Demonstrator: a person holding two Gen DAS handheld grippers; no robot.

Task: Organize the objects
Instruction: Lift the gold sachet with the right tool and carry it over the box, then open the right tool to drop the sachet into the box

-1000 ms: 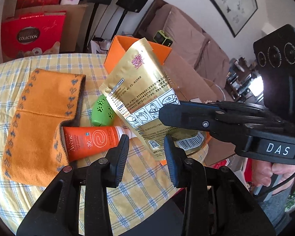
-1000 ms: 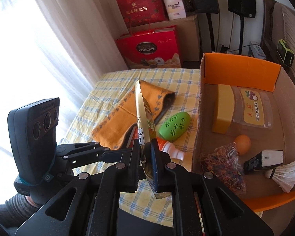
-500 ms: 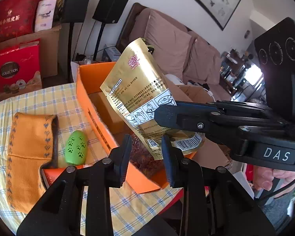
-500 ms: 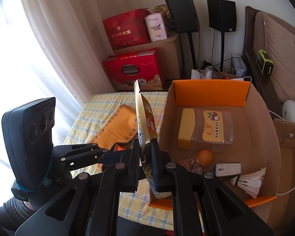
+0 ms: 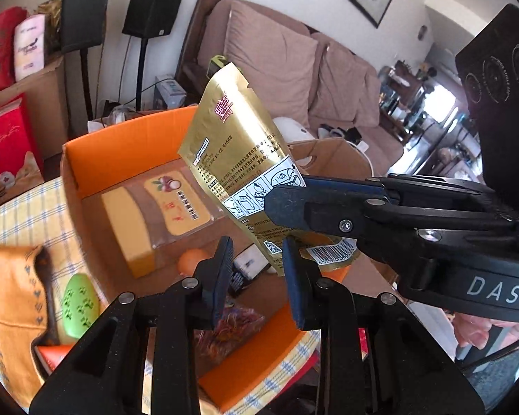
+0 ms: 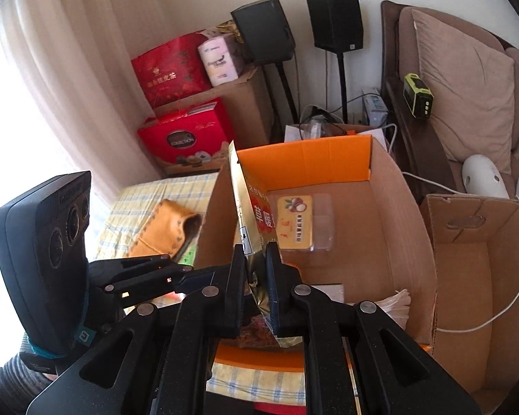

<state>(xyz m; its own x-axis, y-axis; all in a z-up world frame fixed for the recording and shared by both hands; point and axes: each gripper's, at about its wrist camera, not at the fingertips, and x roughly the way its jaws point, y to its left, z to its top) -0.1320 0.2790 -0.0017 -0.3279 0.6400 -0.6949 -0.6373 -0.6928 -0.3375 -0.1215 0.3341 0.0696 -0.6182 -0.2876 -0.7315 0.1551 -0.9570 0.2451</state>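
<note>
Right tool (image 6: 254, 287) pinches the gold pouch (image 5: 238, 173) upright above the orange-lined box (image 6: 304, 162) on the desk; left tool (image 5: 256, 269) hangs empty, slightly spread. Next, probably lowering and releasing the pouch inside.

Right gripper (image 6: 256, 276): fingers pinching tight on a gold pouch (image 5: 238, 159), angling downward. Left gripper (image 5: 256, 276): fingers standing slightly apart, gripping nothing.

In the cardboard box (image 6: 391, 242) on the table (image 5: 14, 214) lie a labelled packet (image 5: 176, 204), a ball (image 5: 190, 261) and a shuttlecock (image 6: 394, 306); left of it lie a towel (image 5: 10, 287) and a paw-print case (image 5: 79, 306).
</note>
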